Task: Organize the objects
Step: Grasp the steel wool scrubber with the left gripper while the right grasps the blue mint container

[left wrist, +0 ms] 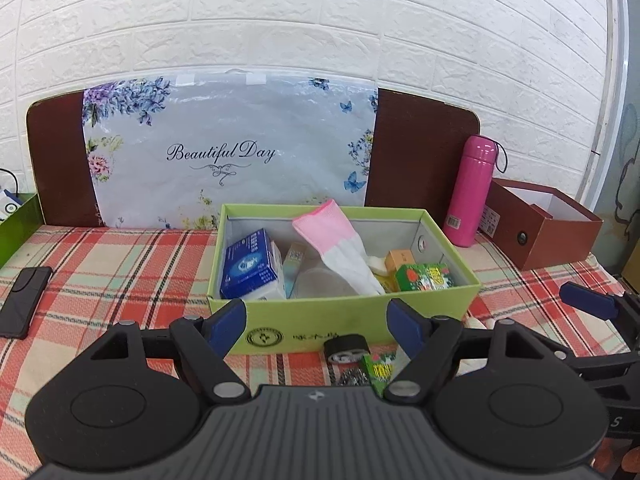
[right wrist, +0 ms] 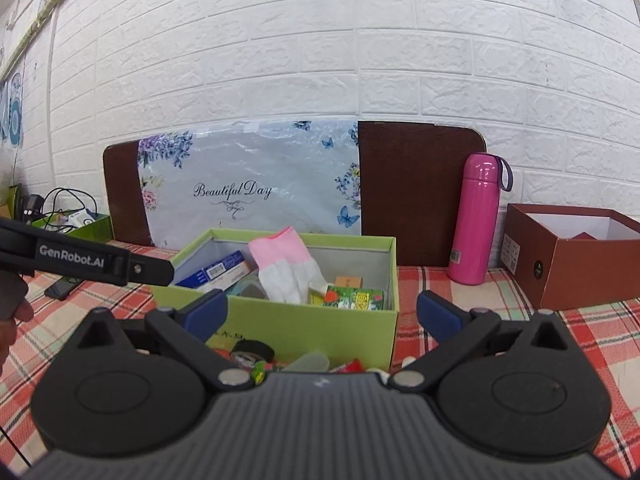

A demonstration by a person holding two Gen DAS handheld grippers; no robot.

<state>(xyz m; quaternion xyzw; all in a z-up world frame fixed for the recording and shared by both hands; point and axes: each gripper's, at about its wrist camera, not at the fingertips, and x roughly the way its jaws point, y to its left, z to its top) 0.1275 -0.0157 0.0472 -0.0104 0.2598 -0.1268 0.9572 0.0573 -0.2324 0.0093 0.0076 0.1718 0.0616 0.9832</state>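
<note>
A: Any writing readable?

B: Plenty. "Beautiful Day" in script across the flowered plastic bag [left wrist: 228, 148], propped against a brown board [left wrist: 420, 148] at the brick wall. "GenRobot.AI" in white along the side of the left gripper [right wrist: 72, 262], seen from the right wrist view. Round emblem and a few dark characters on the front of the green box [left wrist: 344, 320], too small to read.

A: And the labels?

B: Barcode sticker low on the pink bottle [left wrist: 470, 192], just right of the green box. Another barcode on the blue carton [left wrist: 248, 264] inside the box, left side. Green packet [left wrist: 426, 277] with yellow print at the right, unreadable. Pink and white glove [left wrist: 340, 248] draped over the middle.

A: Anything outside the box?

B: Roll of black tape [left wrist: 346, 346] and another green packet [left wrist: 380, 368] on the plaid cloth [left wrist: 120, 264], right against the box front. Brown box [left wrist: 544, 228] further right, phone [left wrist: 26, 306] far left.

A: Tools?

B: Left gripper [left wrist: 318, 322] spread wide, nothing between the pads, aimed at the box front. Right gripper [right wrist: 322, 312] likewise wide apart, gripping nothing
</note>
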